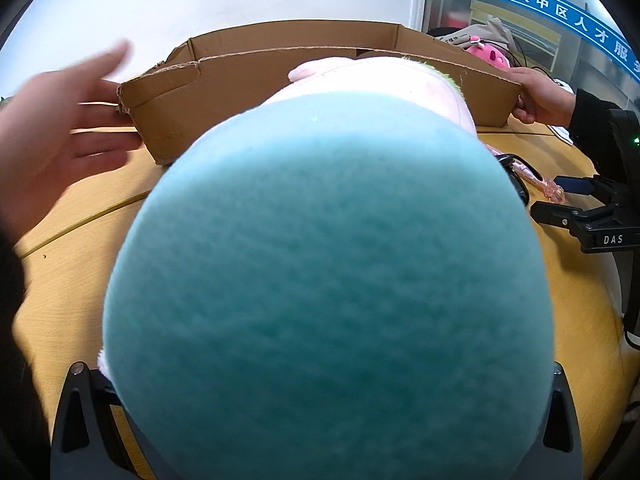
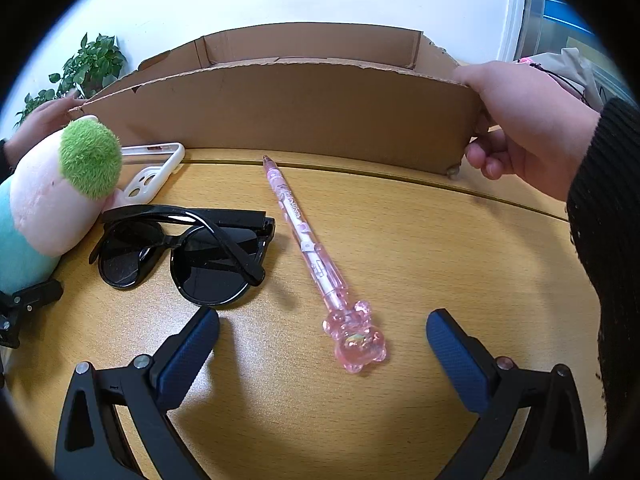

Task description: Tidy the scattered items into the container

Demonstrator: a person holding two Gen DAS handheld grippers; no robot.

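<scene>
The plush toy (image 1: 328, 272) is clamped in the left gripper (image 1: 320, 420), its teal body filling most of the left wrist view, with the pink head and green tuft pointed at the cardboard box (image 1: 248, 92). From the right wrist view the toy (image 2: 52, 196) is seen at the left edge, just in front of the box's front wall (image 2: 280, 116).

On the wooden table (image 2: 420, 248) a few more bits are scattered: black sunglasses (image 2: 188, 252) folded just beside the toy, a white phone case (image 2: 152, 172) behind them near the box, and a pink pen (image 2: 316, 260) with a bear-shaped top lying right of the sunglasses.

The right gripper (image 2: 322, 340) is held wide apart and empty, low over the table, the bear end of the pen sitting between its blue pads (image 2: 192, 344).

The box's right corner is gripped by a bare hand (image 2: 528, 128) in a dark sleeve; another hand (image 1: 60, 120), blurred, is seen at the left corner.
</scene>
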